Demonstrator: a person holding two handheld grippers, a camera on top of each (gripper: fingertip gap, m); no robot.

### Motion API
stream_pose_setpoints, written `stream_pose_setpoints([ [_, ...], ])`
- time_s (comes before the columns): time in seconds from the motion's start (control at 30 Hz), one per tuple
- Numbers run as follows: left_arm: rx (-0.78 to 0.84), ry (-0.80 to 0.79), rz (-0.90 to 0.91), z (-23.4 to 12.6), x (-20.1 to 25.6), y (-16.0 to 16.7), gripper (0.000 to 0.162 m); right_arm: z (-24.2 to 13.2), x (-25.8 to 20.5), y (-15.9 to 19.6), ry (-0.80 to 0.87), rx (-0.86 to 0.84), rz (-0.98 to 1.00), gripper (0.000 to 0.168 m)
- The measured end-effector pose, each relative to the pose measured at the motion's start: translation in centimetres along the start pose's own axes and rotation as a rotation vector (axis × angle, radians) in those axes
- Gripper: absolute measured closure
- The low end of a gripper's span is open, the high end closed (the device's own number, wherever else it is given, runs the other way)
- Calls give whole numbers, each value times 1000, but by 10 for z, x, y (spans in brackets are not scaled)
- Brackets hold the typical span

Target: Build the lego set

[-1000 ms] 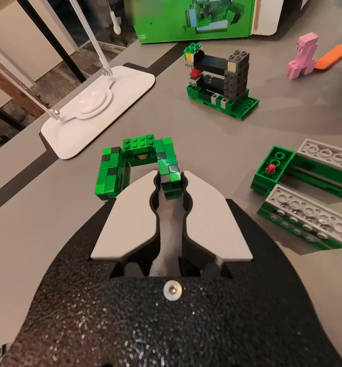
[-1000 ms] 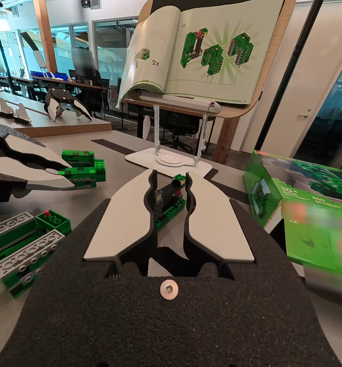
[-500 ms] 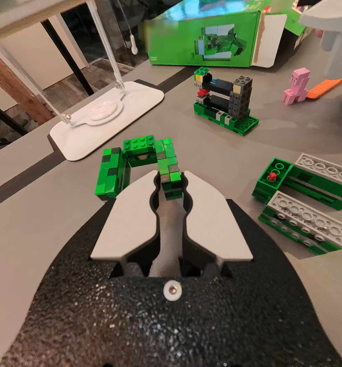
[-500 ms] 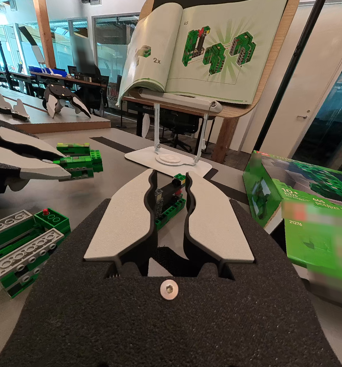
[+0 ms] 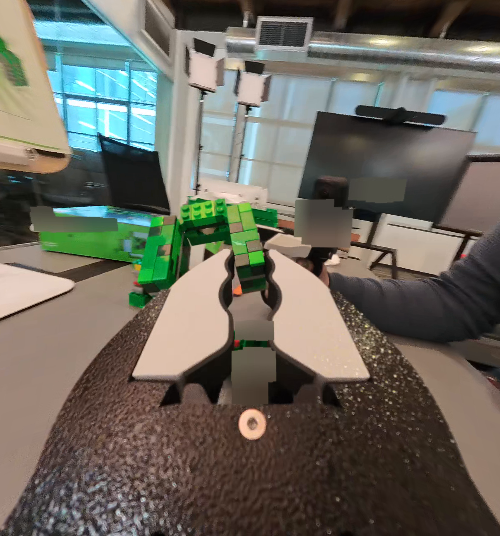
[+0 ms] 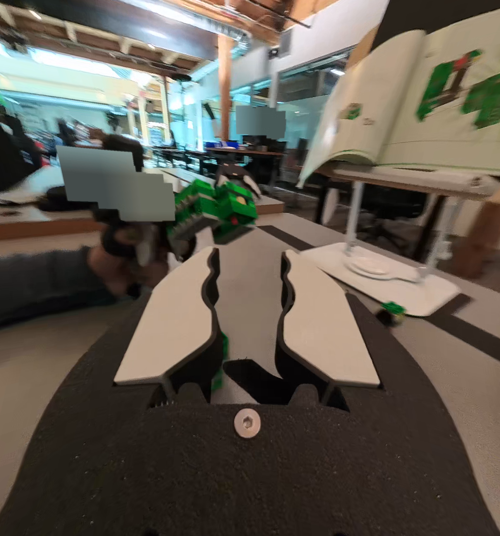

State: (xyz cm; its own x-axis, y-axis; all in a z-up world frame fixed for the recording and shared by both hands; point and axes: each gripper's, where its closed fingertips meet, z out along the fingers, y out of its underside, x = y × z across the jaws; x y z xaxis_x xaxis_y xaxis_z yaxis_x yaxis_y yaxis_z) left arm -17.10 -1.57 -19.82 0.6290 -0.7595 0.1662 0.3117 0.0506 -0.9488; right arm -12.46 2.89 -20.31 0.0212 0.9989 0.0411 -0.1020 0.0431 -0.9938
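My left gripper (image 5: 248, 256) is shut on one leg of a green arch-shaped lego piece (image 5: 205, 226) and holds it up above the grey table (image 5: 69, 333). The piece also shows, blurred, in the right wrist view (image 6: 216, 207), held in the air ahead and to the left. My right gripper (image 6: 250, 255) is open and empty above the table, just below and to the right of that piece. One tip of it shows behind the arch in the left wrist view (image 5: 286, 246). A small green, black and grey build (image 6: 390, 311) stands on the table to the right of my right gripper.
The open instruction book (image 6: 417, 101) sits on a white stand with a flat base (image 6: 382, 278). A green lego box (image 5: 98, 235) lies at the back. A person's hand (image 6: 112, 269) and dark sleeve (image 5: 417, 293) reach across. A green piece (image 6: 222, 362) lies under my right gripper. About 8 cm separates my left fingertips from my right. The open instruction book (image 6: 417, 101) is about 30 cm from my right fingertips.
My left gripper has lifted the green arch off the table and tilted up to level. My right gripper has opened wider and swung left, away from the black and grey build.
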Motion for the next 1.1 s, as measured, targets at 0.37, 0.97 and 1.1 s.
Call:
stream_pose_setpoints([
  [0.37, -53, 246, -78, 14, 36, 13, 143, 13, -26, -19, -262, 94, 376, 122],
  [0.97, -31, -110, 80, -58, -3, -21, 112, 49, -6, -9, -279, -167, 115, 168],
  [1.1, -84, -121, 78, -50, -6, -10, 111, 39, 3, -16, -217, -119, 145, 151],
])
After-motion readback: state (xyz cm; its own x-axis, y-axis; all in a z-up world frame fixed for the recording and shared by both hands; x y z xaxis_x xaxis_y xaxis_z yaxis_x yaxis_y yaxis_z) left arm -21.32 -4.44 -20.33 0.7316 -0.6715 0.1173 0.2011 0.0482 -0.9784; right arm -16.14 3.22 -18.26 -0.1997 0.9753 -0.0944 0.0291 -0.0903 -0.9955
